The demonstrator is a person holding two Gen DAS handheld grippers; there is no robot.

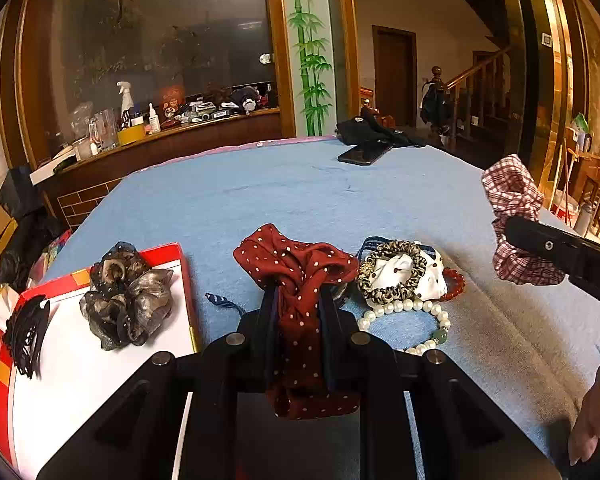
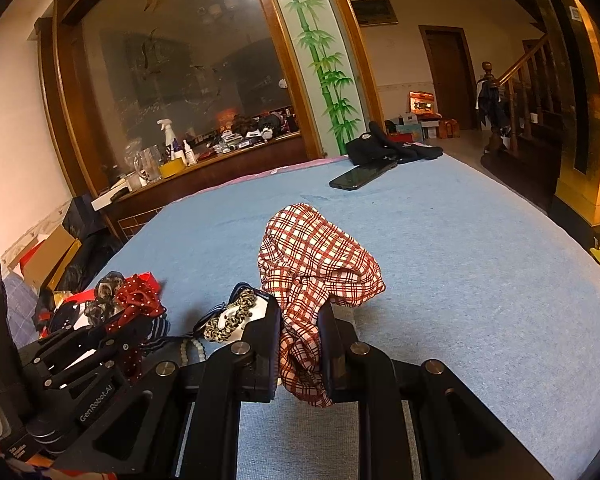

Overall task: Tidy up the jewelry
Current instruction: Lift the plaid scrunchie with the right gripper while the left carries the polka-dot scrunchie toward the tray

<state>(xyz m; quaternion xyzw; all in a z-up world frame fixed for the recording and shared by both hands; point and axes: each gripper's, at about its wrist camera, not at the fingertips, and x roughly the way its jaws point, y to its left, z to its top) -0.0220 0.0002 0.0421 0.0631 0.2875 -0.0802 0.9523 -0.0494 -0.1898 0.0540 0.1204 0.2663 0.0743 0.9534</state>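
My left gripper (image 1: 299, 304) is shut on a dark red scrunchie with white dots (image 1: 300, 272), held above the blue cloth beside the red-rimmed box (image 1: 182, 276). Inside that box lie a grey sheer scrunchie (image 1: 126, 300) and a black claw clip (image 1: 26, 334). To the right, a leopard-print scrunchie (image 1: 392, 270), a pearl bracelet (image 1: 404, 312) and a red bead bracelet (image 1: 456, 282) lie in a small pile. My right gripper (image 2: 300, 320) is shut on a red plaid scrunchie (image 2: 316, 264), lifted over the cloth; the same plaid scrunchie (image 1: 514, 216) shows at the right edge of the left wrist view.
A blue cloth (image 2: 460, 260) covers the table. A black phone (image 1: 364, 153) and a dark garment (image 1: 374, 130) lie at its far edge. A cluttered wooden counter (image 1: 160, 132) stands behind on the left. A person's hand (image 1: 592, 416) shows at the lower right.
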